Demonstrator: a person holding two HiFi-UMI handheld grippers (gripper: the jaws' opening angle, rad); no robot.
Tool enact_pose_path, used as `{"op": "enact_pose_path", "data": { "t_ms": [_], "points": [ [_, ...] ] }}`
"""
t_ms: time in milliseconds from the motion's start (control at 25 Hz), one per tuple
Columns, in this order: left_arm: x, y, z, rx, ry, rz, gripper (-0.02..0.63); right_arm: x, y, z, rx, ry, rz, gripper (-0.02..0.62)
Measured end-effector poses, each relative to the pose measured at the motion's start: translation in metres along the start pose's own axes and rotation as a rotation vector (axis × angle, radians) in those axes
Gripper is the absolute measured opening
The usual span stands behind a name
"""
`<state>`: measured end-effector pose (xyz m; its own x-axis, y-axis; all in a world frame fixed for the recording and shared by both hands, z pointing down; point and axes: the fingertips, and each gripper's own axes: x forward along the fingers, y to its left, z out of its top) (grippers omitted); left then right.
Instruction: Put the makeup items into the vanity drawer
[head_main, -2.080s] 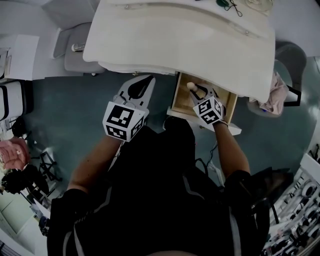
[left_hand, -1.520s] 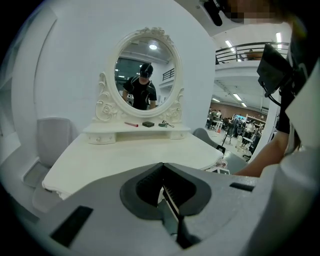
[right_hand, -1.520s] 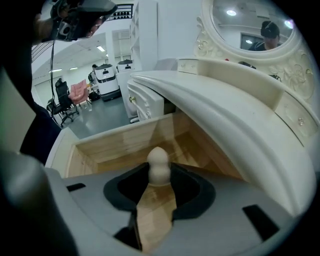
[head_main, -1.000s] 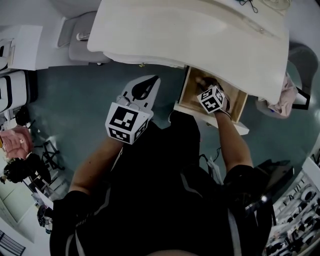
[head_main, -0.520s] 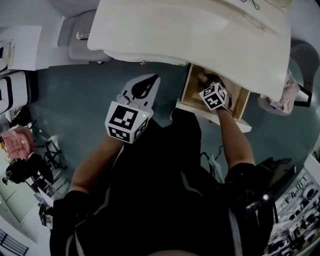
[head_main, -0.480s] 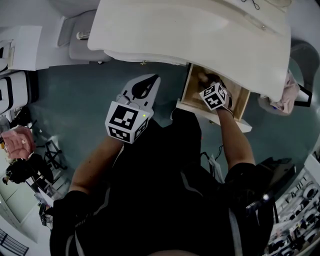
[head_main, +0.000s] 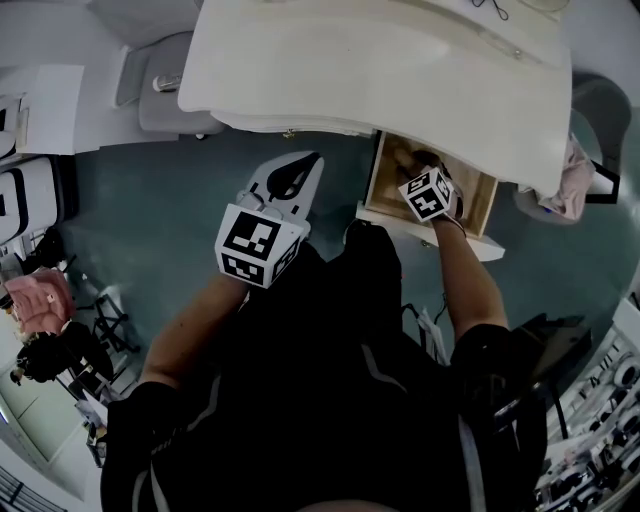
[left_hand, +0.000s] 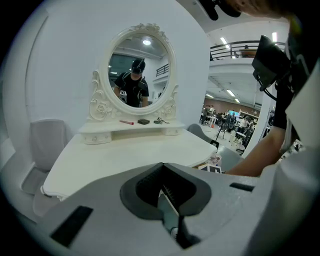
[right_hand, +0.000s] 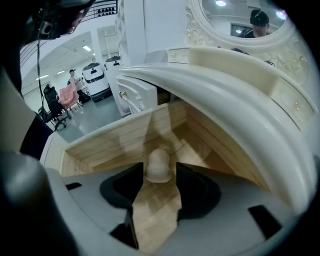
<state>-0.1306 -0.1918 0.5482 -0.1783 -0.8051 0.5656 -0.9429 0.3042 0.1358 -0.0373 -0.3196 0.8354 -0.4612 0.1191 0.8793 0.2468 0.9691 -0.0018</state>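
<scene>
Right gripper points down into the open wooden drawer. Its jaws are spread wide and have just been opening. A small beige sponge, round on top like an egg, sits right between the two black pads. The pads stand close on each side of the sponge, but they do not squeeze it. The sponge is inside the drawer, on its pale wood bottom, near the middle. The wooden walls of the drawer rise behind it and on both sides.

From the head view, the drawer sticks out from under the white table, on the right side. The gripper's cube with black squares is just over the drawer, and the person's arm reaches to it from below.

The left gripper is pressed together at the tips and has nothing in it. It hangs over the blue-green floor in front of the table, to the left of the drawer and well apart from it.

In the left gripper view, an oval mirror with a white frame stands at the back of the table. A red stick and a small dark box lie on the shelf under the mirror.
</scene>
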Motion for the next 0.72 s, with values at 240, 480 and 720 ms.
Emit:
{"op": "enact_pose_path", "data": {
  "t_ms": [240, 480, 720],
  "points": [
    [-0.002, 0.0, 0.013, 0.028, -0.013, -0.049, 0.003, -0.018, -0.005, 0.008, 0.023, 0.006, -0.037, 0.213],
    [-0.005, 0.009, 0.027, 0.069, -0.035, -0.087, 0.003, -0.041, 0.003, 0.023, 0.039, -0.013, -0.055, 0.194],
    [-0.006, 0.013, 0.048, 0.084, -0.091, -0.14, 0.003, -0.073, 0.001, 0.037, 0.126, -0.063, -0.089, 0.178]
  ]
}}
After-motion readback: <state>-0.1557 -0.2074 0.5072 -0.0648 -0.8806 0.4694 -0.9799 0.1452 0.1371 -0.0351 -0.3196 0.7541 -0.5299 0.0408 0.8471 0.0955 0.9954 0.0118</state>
